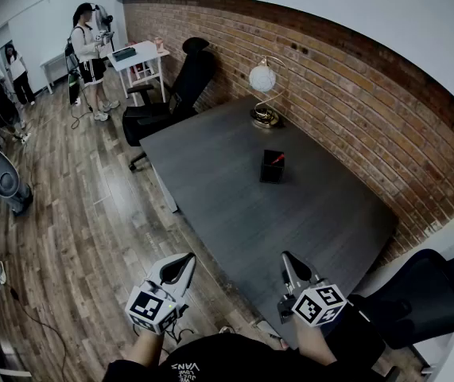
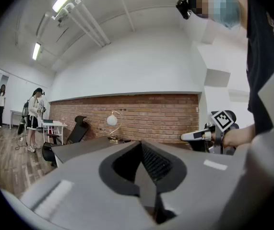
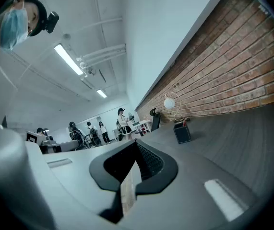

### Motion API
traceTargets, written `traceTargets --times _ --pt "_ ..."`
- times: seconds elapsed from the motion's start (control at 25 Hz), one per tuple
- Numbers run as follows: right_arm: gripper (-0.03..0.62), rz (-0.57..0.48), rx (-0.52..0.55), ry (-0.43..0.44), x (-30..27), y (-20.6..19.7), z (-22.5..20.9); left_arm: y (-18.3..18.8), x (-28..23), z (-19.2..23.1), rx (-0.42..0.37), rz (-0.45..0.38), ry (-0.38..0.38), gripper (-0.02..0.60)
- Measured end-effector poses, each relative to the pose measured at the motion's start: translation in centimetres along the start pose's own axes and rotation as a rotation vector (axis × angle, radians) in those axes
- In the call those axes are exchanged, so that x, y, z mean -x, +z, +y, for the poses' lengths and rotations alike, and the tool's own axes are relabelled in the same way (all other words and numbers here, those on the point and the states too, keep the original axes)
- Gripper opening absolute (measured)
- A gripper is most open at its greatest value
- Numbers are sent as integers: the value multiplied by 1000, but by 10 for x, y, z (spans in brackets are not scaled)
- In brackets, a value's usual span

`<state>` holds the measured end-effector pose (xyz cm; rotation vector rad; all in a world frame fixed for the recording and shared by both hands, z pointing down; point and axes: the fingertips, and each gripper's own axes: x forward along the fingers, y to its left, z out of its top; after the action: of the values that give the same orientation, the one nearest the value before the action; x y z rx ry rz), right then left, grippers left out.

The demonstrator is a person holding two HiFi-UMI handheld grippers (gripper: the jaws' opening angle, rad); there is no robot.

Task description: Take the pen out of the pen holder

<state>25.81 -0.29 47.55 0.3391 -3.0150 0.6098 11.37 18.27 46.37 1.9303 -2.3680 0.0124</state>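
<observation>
Close to the person's body, well apart from the black square pen holder [image 1: 272,168], both tools are held level and pointing toward it. The left tongs [image 1: 180,267] hang over the wooden floor, off the desk's near edge. Their jaws are pressed together and nothing is between them. The right tongs [image 1: 292,267] are over the near corner of the dark grey desk [image 1: 211,189], and their jaws are also fully together and empty.

Beyond them the bare desk top stretches up to the pen holder, which stands upright about in the middle. The red-topped pen [image 1: 277,158] is inside it, with only its upper end showing above the rim. Behind the pen holder stands a lamp with a white globe and a brass base [image 1: 263,94], and further behind is the red brick wall [image 1: 354,94].

I judge that the task is at its very start, because the reach has not begun. The next move asks one pair of tongs, probably the right, to travel forward over the pen holder, open its jaws, close them on the pen's exposed end and lift straight up. The holder looks light and may tip.
</observation>
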Motion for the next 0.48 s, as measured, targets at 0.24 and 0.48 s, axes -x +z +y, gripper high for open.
traceTargets --times 0.24,0.48 --pt "0 -19 -38 33 -12 2 -2 -9 -8 9 9 1 3 52" --pt "0 -30 -54 5 -36 5 -7 -13 -30 37 35 -3 -17 52"
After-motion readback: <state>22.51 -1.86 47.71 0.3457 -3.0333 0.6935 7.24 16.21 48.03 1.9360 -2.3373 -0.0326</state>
